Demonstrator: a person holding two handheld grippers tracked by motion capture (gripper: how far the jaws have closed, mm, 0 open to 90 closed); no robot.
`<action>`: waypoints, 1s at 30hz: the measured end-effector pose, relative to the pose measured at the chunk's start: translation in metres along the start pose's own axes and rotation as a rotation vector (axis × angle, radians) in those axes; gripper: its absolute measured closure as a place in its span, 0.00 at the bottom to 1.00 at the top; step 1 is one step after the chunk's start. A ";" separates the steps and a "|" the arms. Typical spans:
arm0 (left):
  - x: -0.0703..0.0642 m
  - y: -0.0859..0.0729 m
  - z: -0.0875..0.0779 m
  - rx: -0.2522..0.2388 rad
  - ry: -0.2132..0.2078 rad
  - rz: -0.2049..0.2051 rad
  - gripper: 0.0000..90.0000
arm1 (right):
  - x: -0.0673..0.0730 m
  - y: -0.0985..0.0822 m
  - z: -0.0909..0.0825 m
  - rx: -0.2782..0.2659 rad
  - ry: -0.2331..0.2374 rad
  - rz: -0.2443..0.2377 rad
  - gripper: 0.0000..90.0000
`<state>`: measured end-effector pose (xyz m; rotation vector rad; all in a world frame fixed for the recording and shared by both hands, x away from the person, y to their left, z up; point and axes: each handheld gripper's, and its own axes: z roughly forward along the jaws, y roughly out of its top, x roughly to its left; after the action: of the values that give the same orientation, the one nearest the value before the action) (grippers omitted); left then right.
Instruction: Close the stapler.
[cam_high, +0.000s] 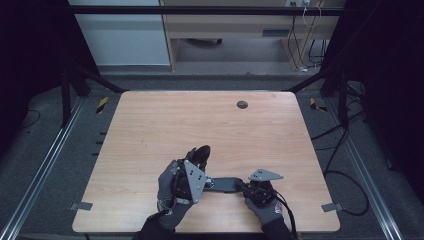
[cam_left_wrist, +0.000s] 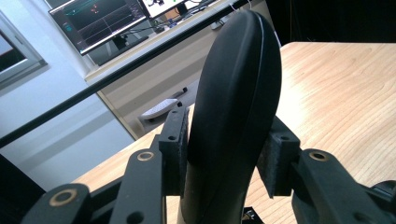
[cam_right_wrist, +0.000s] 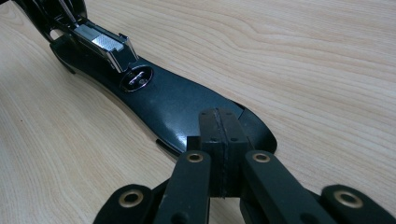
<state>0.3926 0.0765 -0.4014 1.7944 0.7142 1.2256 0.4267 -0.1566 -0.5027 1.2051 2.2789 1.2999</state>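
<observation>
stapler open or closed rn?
Open: the stapler's base lies flat on the table, while its black top arm stands raised between the left gripper's pads.

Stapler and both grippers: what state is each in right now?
stapler base: lying flat on the table, hinged open.
stapler top: raised upright, away from the base.
left gripper: fingers shut on the stapler top.
right gripper: fingers shut together, tips over the base's end.
</observation>
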 end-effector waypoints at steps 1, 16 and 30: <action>-0.001 0.000 0.000 0.000 0.001 0.002 0.64 | 0.000 0.000 0.000 0.001 0.002 0.002 1.00; -0.019 0.000 0.006 0.010 0.011 0.092 0.64 | 0.000 0.000 0.000 -0.002 0.002 -0.001 1.00; -0.035 -0.002 0.011 0.015 0.028 0.182 0.65 | 0.000 -0.001 0.000 -0.005 0.001 -0.005 1.00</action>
<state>0.3901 0.0458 -0.4216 1.8909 0.5860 1.3696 0.4265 -0.1566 -0.5032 1.1959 2.2768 1.3041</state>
